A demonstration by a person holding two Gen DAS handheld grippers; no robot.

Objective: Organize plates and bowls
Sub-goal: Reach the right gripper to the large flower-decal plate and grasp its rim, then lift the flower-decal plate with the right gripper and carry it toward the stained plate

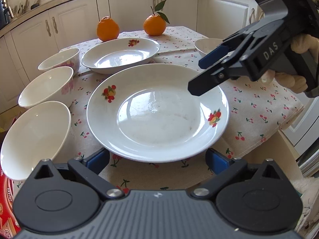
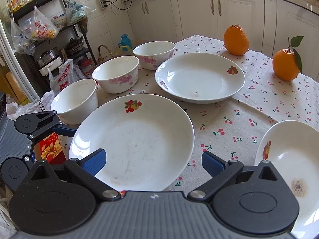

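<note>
Left wrist view: the left claw (image 1: pixel 157 160) is spread wide and grips nothing; its blue pads (image 1: pixel 98 160) sit either side of the near rim of the large plate (image 1: pixel 157 112), which lies flat on the cherry-print tablecloth (image 1: pixel 259 107) near the table's front edge. The pads look just clear of the rim, though contact cannot be judged. Beyond it a second plate (image 1: pixel 120 54) rests toward the far side. Three bowls stand in a row down the left edge: the nearest bowl (image 1: pixel 35 137), the middle bowl (image 1: pixel 46 86) and the far bowl (image 1: pixel 59 59). Two oranges (image 1: pixel 107 28) stand by the far edge. The right claw (image 1: pixel 199 75) hangs over the large plate's far right rim with its fingers apart and empty. Part of a third dish (image 1: pixel 207 44) peeks out behind it.

Right wrist view: the right claw (image 2: pixel 153 160) is wide open and holds nothing, and the large plate (image 2: pixel 132 139) lies between and just ahead of its pads. The left claw (image 2: pixel 65 131) reaches to that plate's left rim. The second plate (image 2: pixel 199 77) lies farther in, and the stained dish (image 2: pixel 289 159) sits at the table's right edge.
</note>
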